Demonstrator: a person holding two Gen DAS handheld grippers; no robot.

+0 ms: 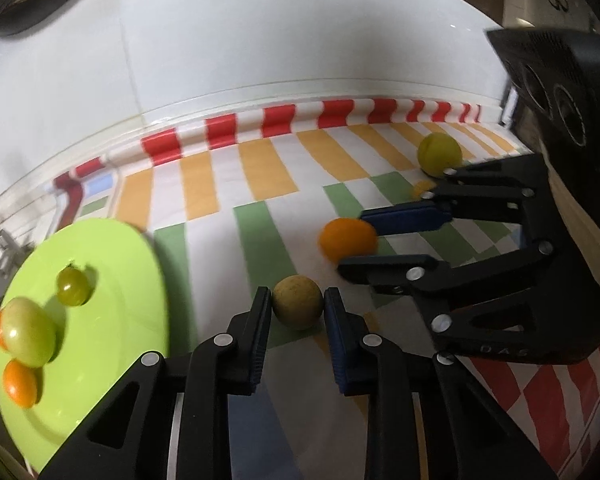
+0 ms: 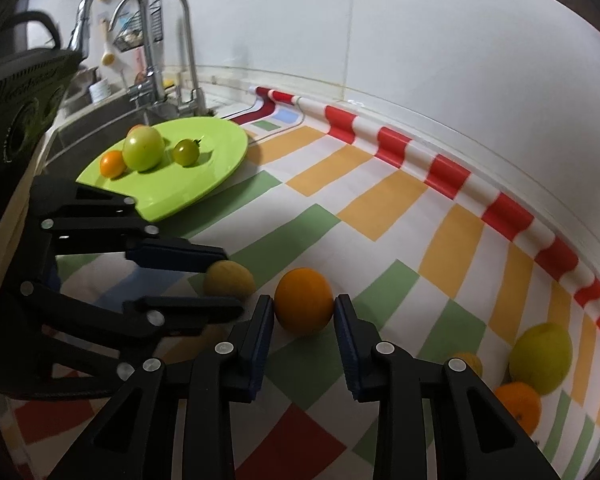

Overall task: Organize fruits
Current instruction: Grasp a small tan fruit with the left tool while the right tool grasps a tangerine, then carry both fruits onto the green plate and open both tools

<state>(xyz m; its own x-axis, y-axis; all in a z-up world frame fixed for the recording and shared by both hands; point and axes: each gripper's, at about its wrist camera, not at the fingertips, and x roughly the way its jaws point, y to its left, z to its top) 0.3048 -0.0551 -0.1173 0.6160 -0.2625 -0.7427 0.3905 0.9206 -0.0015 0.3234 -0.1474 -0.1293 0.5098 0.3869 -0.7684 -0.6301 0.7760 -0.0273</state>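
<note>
My left gripper [image 1: 298, 306] is shut on a dull yellow-brown round fruit [image 1: 298, 307] resting on the chequered mat; it also shows in the right wrist view [image 2: 229, 280]. My right gripper [image 2: 303, 307] is shut on an orange [image 2: 304, 300], seen in the left wrist view [image 1: 348, 243] between the right gripper's fingers [image 1: 400, 220]. A lime-green plate [image 1: 112, 264] at left holds a green tomato [image 1: 30, 330], a small green tomato [image 1: 74, 284] and two small oranges [image 1: 19, 383]. The plate also shows in the right wrist view [image 2: 216, 160].
A yellow-green fruit [image 2: 546, 358], an orange [image 2: 518, 404] and a small yellow fruit [image 2: 468, 362] lie at the mat's far right by the red-striped wall edge [image 2: 448, 174]. A sink with faucets [image 2: 152, 52] stands beyond the plate.
</note>
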